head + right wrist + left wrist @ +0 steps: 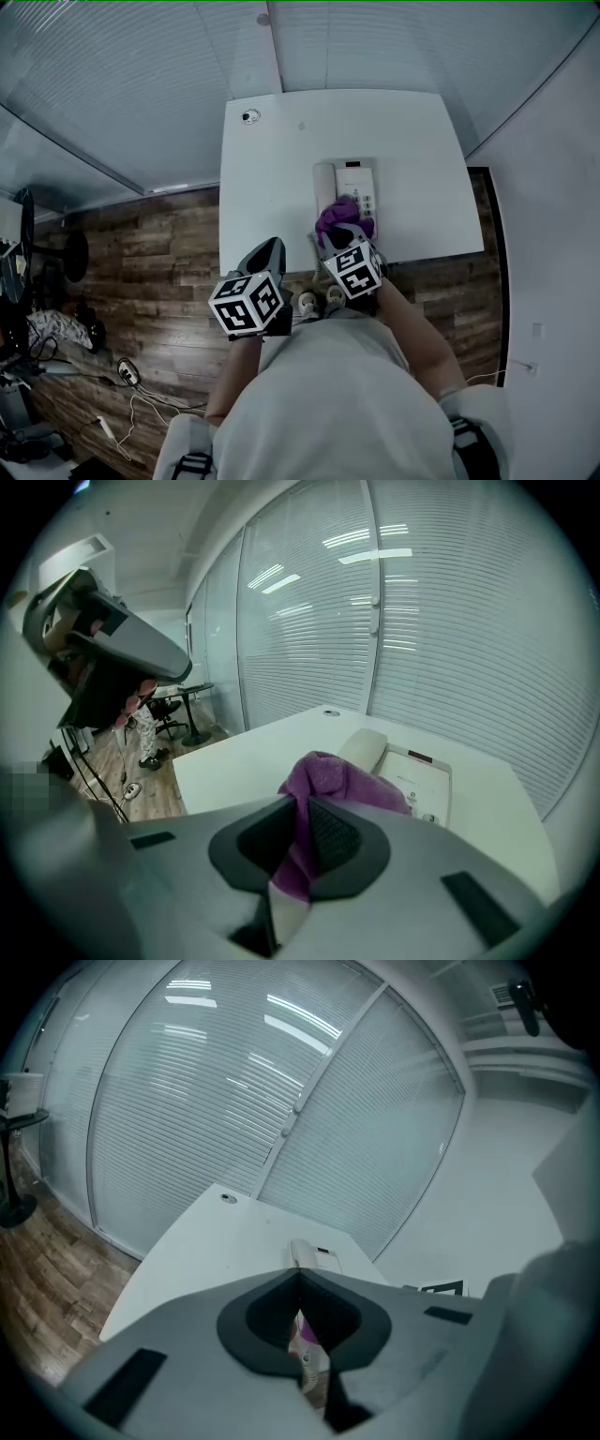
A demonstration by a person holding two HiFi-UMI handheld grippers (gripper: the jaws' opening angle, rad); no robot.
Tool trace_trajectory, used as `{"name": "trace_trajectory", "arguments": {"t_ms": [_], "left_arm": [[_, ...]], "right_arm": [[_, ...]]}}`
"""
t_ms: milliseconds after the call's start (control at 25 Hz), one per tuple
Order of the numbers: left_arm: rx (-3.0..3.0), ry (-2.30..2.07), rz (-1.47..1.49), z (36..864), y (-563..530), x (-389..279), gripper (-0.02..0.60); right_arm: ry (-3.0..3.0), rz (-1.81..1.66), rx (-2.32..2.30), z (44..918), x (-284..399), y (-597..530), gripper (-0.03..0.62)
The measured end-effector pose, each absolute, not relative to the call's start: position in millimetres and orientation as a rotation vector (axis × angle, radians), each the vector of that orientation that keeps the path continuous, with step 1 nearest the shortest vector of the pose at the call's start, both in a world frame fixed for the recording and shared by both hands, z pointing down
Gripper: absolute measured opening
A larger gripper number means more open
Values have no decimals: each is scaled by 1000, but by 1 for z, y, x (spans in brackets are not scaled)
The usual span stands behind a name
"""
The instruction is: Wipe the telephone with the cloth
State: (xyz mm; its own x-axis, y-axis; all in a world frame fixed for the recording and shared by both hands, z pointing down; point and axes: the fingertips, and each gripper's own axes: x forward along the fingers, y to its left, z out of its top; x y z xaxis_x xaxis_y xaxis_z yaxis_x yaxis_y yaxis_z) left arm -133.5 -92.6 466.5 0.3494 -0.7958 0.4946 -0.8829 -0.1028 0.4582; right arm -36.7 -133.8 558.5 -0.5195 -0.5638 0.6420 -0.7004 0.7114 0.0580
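Note:
A cream desk telephone (349,184) lies on the white table (281,169), its handset along the left side. My right gripper (343,231) is shut on a purple cloth (341,216), which rests bunched on the near end of the phone. In the right gripper view the cloth (330,778) runs down between the closed jaws of my right gripper (302,829), with the telephone (409,767) just beyond. My left gripper (272,247) hovers at the table's front edge, left of the phone. In the left gripper view my left gripper (299,1283) is shut, and nothing is held.
A small round grommet (249,116) sits at the table's far left corner. Glass walls with blinds (122,84) stand behind the table, and a white wall (553,216) is on the right. Cables (127,375) lie on the wood floor (141,272).

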Motion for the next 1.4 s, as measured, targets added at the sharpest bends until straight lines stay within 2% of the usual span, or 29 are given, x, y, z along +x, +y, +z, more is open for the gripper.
{"name": "trace_trajectory", "arguments": {"t_ms": [1400], "left_arm": [[1956, -1328, 165, 495, -103, -147, 9]], "right_arm": [[-2222, 408, 1028, 586, -39, -89, 44]]}}
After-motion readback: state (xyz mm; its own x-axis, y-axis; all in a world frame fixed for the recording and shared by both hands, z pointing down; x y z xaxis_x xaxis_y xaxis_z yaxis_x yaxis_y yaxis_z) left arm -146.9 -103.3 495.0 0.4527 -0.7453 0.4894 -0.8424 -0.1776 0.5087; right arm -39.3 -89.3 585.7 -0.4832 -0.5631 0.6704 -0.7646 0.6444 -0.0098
